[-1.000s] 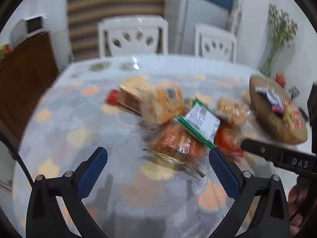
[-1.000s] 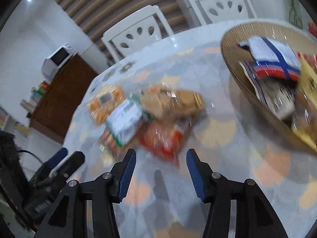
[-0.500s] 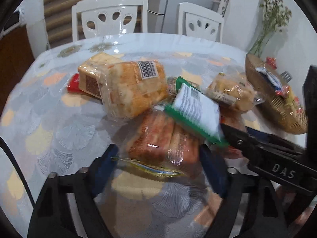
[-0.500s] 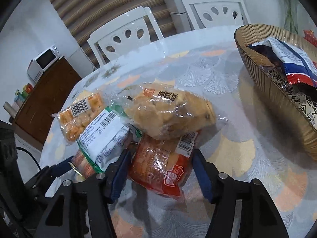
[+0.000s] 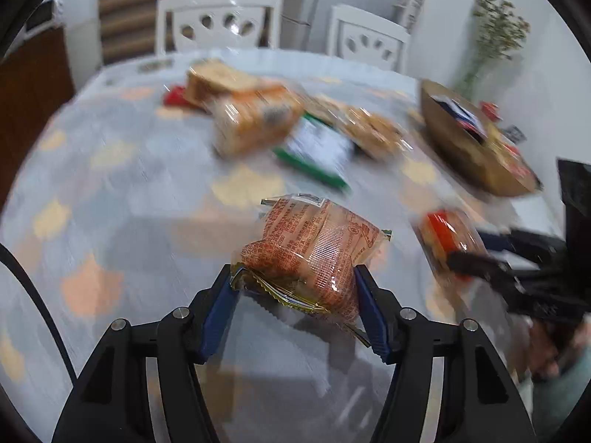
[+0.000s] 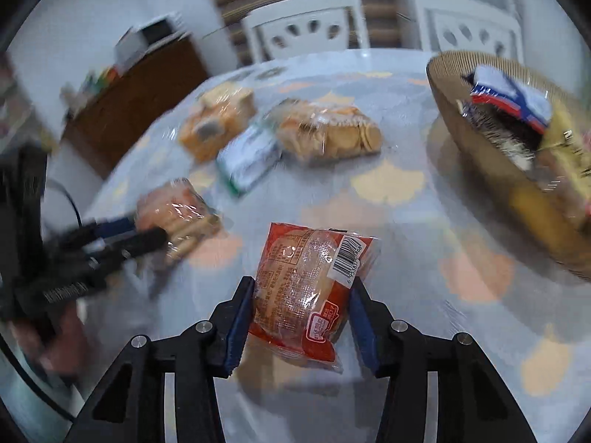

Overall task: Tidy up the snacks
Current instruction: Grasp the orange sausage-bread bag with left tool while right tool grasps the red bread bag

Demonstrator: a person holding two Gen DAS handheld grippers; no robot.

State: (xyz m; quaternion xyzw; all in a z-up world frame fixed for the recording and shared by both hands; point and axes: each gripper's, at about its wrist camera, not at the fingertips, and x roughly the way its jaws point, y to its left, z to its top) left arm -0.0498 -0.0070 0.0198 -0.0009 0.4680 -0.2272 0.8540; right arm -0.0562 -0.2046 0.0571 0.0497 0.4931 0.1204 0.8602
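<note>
My left gripper (image 5: 295,273) has its jaws still closing, and the blue pads press both sides of an orange biscuit packet (image 5: 314,243) held clear of the pile. In the right wrist view, my right gripper (image 6: 301,288) is likewise closing on a red bread packet (image 6: 295,269) with a barcode label, pads against its sides. Each gripper shows in the other's view: the right gripper (image 5: 480,254) with its red packet (image 5: 448,232), and the left gripper (image 6: 155,238) with its orange packet (image 6: 173,206). A woven basket (image 6: 480,125) with several snacks in it stands on the right.
On the patterned tablecloth lie a green-and-white packet (image 6: 247,158), a bag of round crackers (image 6: 332,133) and an orange cake packet (image 6: 218,118). White chairs (image 5: 218,18) stand behind the table. A brown cabinet (image 6: 140,92) is at the left.
Both grippers went into the snack pile, closed on a packet each and drew back with them. The pile now lies farther off in both views.
</note>
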